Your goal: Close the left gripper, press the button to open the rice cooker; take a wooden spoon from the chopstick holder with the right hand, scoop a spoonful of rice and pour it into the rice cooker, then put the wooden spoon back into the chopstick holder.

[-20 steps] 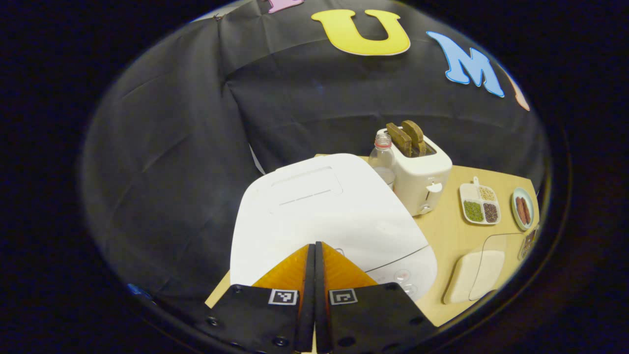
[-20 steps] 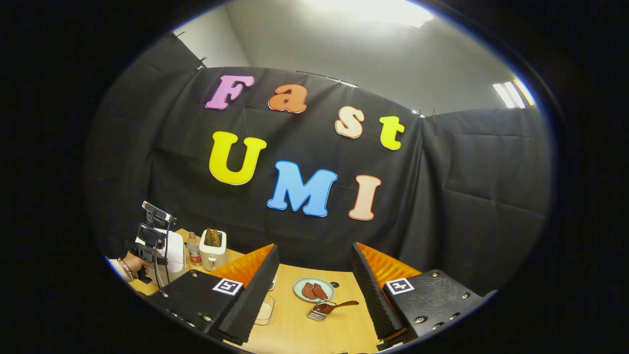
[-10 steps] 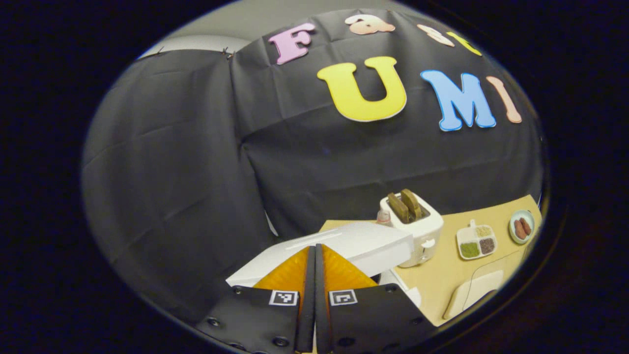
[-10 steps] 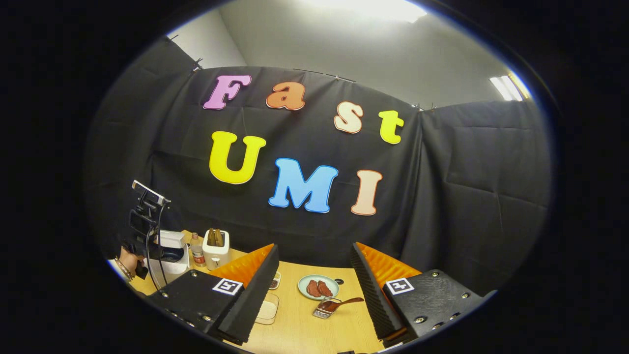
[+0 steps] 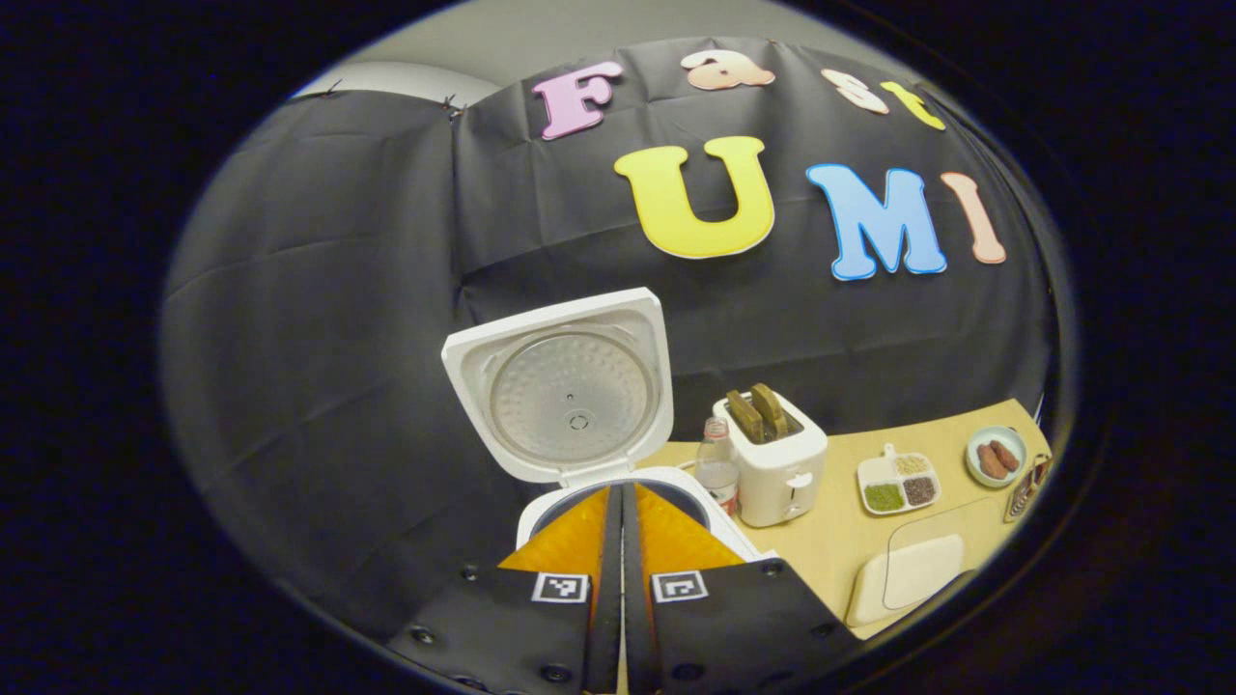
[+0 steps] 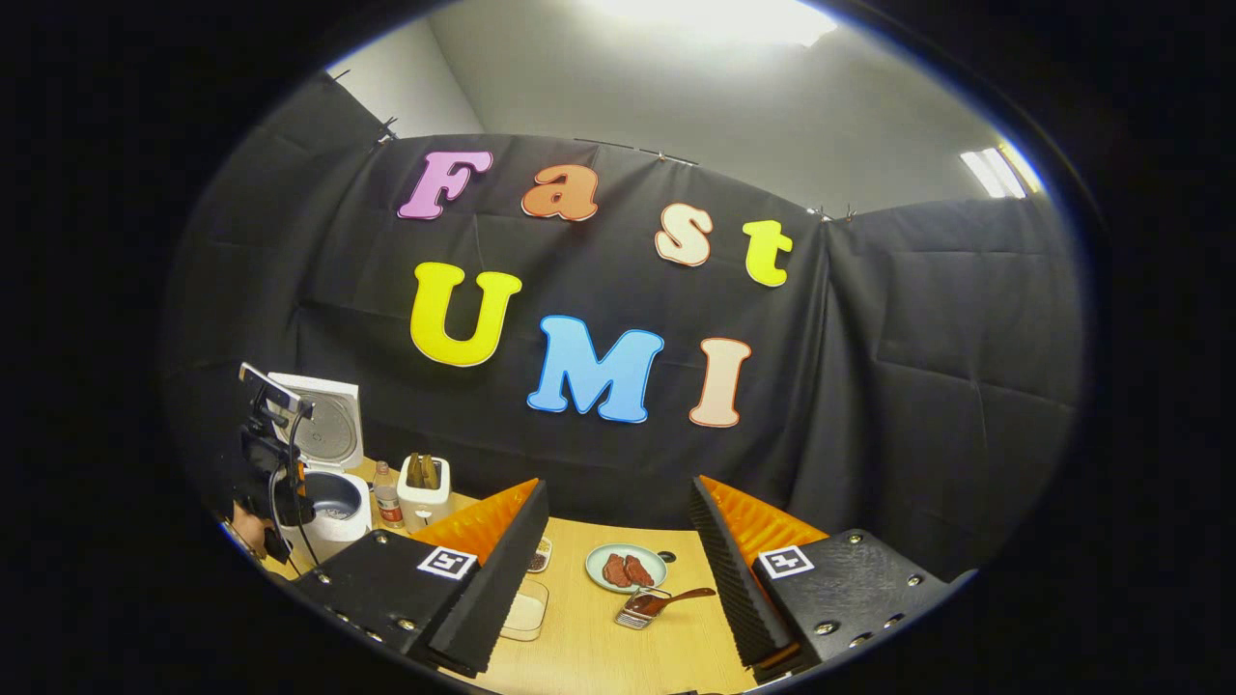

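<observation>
White rice cooker (image 5: 579,405) stands open, unlabelled; left gripper (image 5: 622,541) pressed together, right gripper (image 6: 618,550) spread.

Toaster (image 5: 775,458), bottle (image 5: 716,466), meat plate (image 6: 625,567)

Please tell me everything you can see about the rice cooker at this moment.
The rice cooker is white and looks plastic. Its lid stands open and upright, showing a round, dimpled metal inner plate. It sits on the wooden table beside a bottle. The shut left hand-held gripper hides part of its rim; contact is unclear.
</observation>
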### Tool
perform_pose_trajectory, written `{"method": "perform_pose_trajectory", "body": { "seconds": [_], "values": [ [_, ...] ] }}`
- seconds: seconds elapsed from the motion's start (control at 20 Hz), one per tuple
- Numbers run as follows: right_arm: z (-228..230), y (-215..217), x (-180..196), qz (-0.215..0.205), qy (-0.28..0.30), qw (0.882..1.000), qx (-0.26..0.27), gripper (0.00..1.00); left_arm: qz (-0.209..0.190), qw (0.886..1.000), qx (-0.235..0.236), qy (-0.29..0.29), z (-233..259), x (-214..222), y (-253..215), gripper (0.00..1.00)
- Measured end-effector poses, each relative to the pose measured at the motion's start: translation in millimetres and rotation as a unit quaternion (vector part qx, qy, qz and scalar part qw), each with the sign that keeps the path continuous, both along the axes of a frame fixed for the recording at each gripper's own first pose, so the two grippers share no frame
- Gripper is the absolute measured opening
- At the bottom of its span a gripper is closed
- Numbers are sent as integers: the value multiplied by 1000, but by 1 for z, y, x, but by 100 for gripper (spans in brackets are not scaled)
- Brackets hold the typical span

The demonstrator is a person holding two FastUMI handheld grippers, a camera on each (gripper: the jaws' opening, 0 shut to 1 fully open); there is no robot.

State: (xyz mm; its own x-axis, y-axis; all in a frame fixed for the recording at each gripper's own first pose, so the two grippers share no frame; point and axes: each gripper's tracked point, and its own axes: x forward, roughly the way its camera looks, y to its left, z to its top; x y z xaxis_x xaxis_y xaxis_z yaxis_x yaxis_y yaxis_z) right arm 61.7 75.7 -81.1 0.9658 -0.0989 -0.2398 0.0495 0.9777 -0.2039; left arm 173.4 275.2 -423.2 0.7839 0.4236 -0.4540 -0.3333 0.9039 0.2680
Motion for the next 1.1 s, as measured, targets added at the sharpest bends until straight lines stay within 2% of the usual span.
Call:
{"method": "perform_pose_trajectory", "body": {
  "seconds": [0.05,0.35,0.4,0.45,0.5,0.55,0.65,0.7,0.85,1.1],
  "values": [
    [1,1,1,0,-2,1000,1,90,0,1000,1,0,-1,-7,-2,10],
    [-7,-12,5,-10,-5,999,30,90,9,1000,-1,-21,26,-30,-1,33],
    [-9,-15,5,-11,-6,999,36,90,9,1000,-9,-27,33,-32,-3,41],
    [-9,-20,6,-14,-10,999,38,90,9,999,-17,-33,38,-35,-5,45],
    [-11,-26,6,-17,-14,999,39,90,9,999,-25,-40,45,-37,-8,43],
    [-14,-31,8,-20,-15,999,40,90,9,998,-32,-46,49,-42,-10,55],
    [-30,-39,9,-19,-4,999,48,90,7,997,-46,-60,63,-48,-17,52],
    [-38,-45,12,-19,3,998,55,91,4,996,-55,-67,68,-52,-23,60],
    [-77,-73,24,-27,33,996,78,91,1,992,-88,-90,85,-67,-42,70],
    [-150,-140,49,-54,70,991,96,90,24,990,-104,-96,116,-100,-72,74]
  ]
}}
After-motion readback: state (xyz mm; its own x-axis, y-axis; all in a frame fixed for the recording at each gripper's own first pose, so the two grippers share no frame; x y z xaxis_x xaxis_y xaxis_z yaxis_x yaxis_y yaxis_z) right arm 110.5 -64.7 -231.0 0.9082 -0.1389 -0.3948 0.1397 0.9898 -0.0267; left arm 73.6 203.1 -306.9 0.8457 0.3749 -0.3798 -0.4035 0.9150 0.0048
